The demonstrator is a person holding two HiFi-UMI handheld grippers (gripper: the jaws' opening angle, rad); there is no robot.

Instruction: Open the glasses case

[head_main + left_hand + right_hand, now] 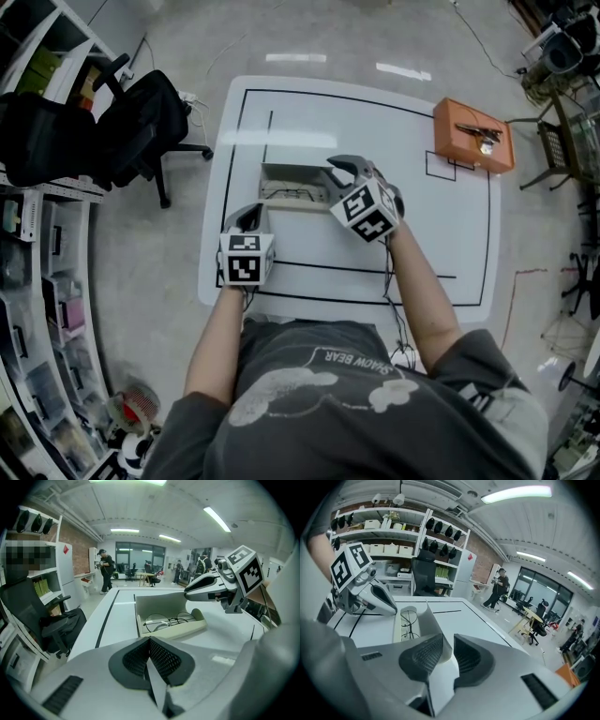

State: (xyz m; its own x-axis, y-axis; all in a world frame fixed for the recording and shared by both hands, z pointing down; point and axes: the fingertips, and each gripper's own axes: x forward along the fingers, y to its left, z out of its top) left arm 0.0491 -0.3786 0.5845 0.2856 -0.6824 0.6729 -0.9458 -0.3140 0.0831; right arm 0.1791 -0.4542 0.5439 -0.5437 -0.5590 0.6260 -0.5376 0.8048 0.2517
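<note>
You work under bright, even light from ceiling light strips [520,493], which leave pale glare streaks on the glossy floor [375,42] in the head view and cast only soft, faint shadows. Expect strong fisheye bending and dark corners in both gripper views; the nearest foreground renders soft, while the glasses case [171,620] stays sharp.

Right claw [337,171] at open glasses case [286,180]; left claw [250,217] near.
</note>
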